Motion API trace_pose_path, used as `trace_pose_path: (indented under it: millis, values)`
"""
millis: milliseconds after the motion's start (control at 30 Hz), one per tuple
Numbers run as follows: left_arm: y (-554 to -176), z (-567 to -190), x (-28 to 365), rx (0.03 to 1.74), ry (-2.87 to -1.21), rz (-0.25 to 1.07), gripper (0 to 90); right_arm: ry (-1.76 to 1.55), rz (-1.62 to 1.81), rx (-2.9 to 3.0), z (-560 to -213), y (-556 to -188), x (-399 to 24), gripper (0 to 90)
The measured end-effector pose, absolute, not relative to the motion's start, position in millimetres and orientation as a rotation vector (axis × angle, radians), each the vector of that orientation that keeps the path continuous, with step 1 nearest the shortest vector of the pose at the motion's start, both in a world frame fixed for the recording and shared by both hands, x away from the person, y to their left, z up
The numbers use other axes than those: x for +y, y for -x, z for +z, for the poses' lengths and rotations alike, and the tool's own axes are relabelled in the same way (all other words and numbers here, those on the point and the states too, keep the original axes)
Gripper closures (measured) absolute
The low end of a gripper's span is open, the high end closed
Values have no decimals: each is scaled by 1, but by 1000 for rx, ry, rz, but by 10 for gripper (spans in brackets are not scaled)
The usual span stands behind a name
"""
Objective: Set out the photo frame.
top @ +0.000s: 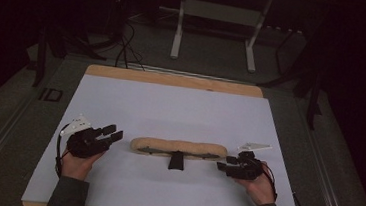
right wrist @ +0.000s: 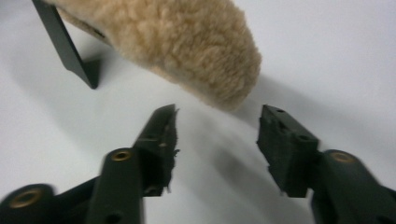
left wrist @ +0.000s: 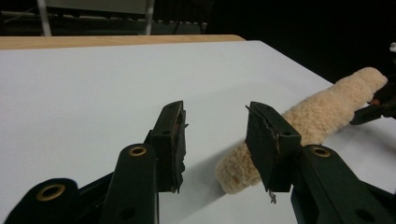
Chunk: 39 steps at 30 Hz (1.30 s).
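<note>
Dark floor and black cables are seen behind the desk (top: 123,72), and a white frame (top: 218,16) stands farther back. Most of the desk is covered by a big white sheet (top: 170,112), with a strip of wood left bare along the far edge.

A long fluffy tan pad (top: 179,147) is laid flat on the sheet, stretched from left to right in the middle of the near half. A thin dark bar is seen along its near side, and a short black strap (top: 177,160) sticks out from the middle of it toward the person.

The left gripper (top: 113,133) is held just beside the left end of the pad, pointed at it. In the left gripper view its jaws are parted, and nothing is pinched by them. The rounded end of the pad (left wrist: 238,172) is seen just past the right-hand jaw, partly hidden behind it, while the rest of the pad runs away across the sheet.

The right gripper (top: 222,165) is held just beside the right end of the pad. In the right gripper view its jaws are also parted with only white sheet between them. The fluffy end of the pad (right wrist: 187,42) is seen a little way ahead of the tips, not touched by them, and the black strap (right wrist: 65,44) is seen off to the side
</note>
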<state>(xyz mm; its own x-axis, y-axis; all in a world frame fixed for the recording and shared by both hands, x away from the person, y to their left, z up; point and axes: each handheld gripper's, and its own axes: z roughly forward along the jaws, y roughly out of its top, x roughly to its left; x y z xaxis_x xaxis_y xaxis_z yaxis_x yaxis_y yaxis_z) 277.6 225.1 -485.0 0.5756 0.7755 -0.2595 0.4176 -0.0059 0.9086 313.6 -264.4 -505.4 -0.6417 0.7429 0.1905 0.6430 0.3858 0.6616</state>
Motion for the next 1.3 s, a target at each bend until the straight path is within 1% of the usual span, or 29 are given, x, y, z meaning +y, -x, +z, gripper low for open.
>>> trace_pose_path:
  millis: [267, 367, 500, 700, 800, 1100, 1300]
  values:
    - [-282, -488, 217, 1030, -1680, 400, 646, -1245, 1119, 2566, -506, -312, -263, 687]
    - [-284, -490, 211, 1034, -1717, 416, 713, -1237, 1111, 2581, -506, -312, -261, 734]
    - [-286, -493, 205, 1038, -1744, 432, 775, -1217, 1127, 2571, -505, -310, -259, 814]
    - [-286, -495, 198, 1014, -1786, 443, 896, -1212, 1151, 2517, -503, -310, -252, 871]
    - [-285, -495, 196, 991, -1801, 438, 900, -1216, 1147, 2489, -503, -310, -250, 893]
    - [-284, -497, 186, 950, -1861, 440, 900, -1216, 1128, 2467, -506, -312, -244, 894]
    - [-282, -497, 185, 941, -1866, 439, 900, -1210, 1125, 2477, -507, -312, -242, 893]
